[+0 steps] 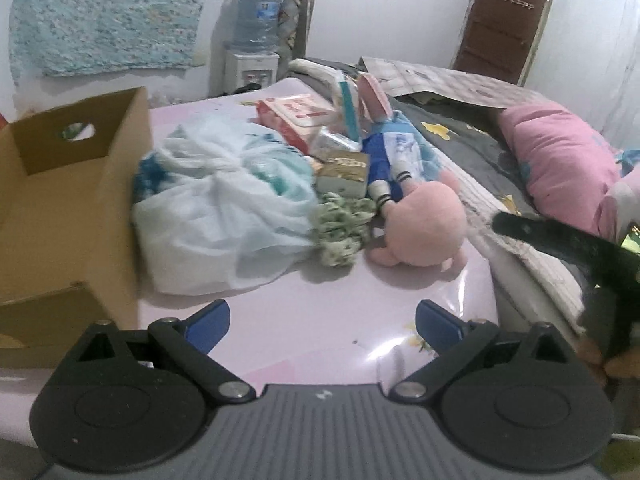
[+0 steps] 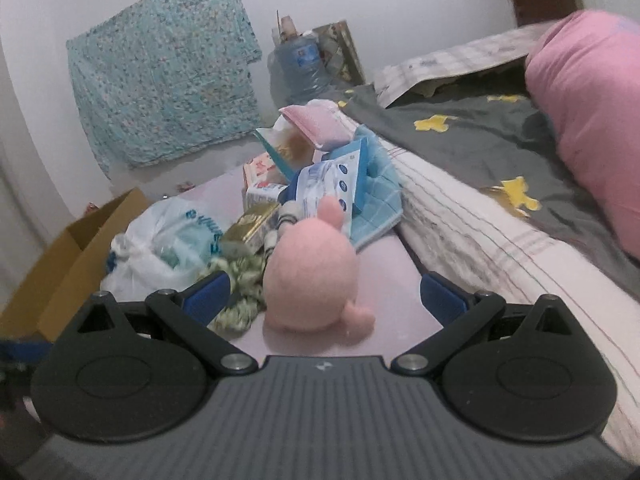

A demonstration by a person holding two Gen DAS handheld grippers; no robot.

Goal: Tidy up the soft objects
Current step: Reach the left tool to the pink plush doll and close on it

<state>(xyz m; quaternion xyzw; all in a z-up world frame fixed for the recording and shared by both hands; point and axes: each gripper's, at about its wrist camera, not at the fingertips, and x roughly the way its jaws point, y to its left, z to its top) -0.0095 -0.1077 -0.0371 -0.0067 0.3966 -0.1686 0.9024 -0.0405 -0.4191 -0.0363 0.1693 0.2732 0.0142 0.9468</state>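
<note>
Both sets of jaws stood wide open and held nothing. The left gripper [image 1: 322,322] hovered over bare pink surface [image 1: 320,332] near its front edge, well short of the pile. The right gripper [image 2: 325,296] was positioned at the front right of the same surface, its blue fingertips [image 2: 208,298] flanking the pink plush toy [image 2: 310,280] without touching it, as far as the right wrist view showed.

The plush toy [image 1: 424,222] lay on its side toward the right edge, just beside the mattress [image 2: 480,232]. A green-and-white fabric scrunchie [image 1: 340,226] lay touching it on the left. A knotted white plastic bag [image 1: 224,216] sat left of the scrunchie, against an open cardboard box [image 1: 76,200] at the left edge. Behind these, toward the far edge, were a gold-printed carton [image 1: 344,172], a red-and-white packet [image 1: 296,114] and a light blue quilted cloth [image 2: 376,204], stacked loosely; exact contact between them could not be determined.

A pink pillow [image 1: 560,160] rested on the grey star-patterned sheet [image 2: 472,140] on the mattress. A water dispenser [image 1: 254,40] stood against the far wall.
</note>
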